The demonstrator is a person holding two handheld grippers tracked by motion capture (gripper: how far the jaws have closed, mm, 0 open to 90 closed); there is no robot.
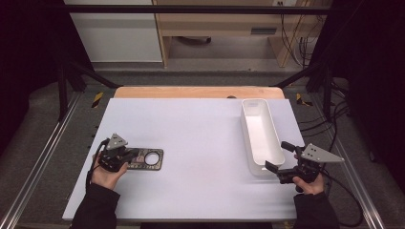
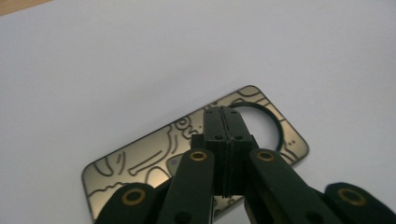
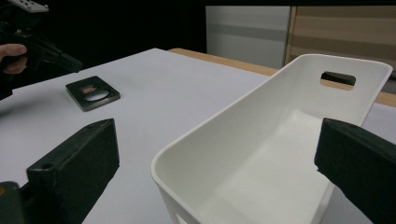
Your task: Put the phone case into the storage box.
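A dark metal plate (image 1: 152, 160) with a round hole and engraved lines lies flat on the white table at the left. My left gripper (image 1: 135, 153) hovers just over its left part, jaws pressed together with nothing between them; in the left gripper view the shut gripper (image 2: 225, 114) covers the middle of the plate (image 2: 135, 156). My right gripper (image 1: 279, 156) is open, its jaws set either side of the near end of a long white bin (image 1: 246, 131). In the right gripper view the gripper (image 3: 215, 140) spans the bin (image 3: 261, 107), which holds nothing.
The white table top (image 1: 200, 133) lies bare between plate and bin. A wooden strip (image 1: 191, 91) runs along the far edge. Black frame bars and cables (image 1: 334, 109) flank the table. The right gripper view shows the plate (image 3: 92, 93) and the left gripper (image 3: 60, 58) far off.
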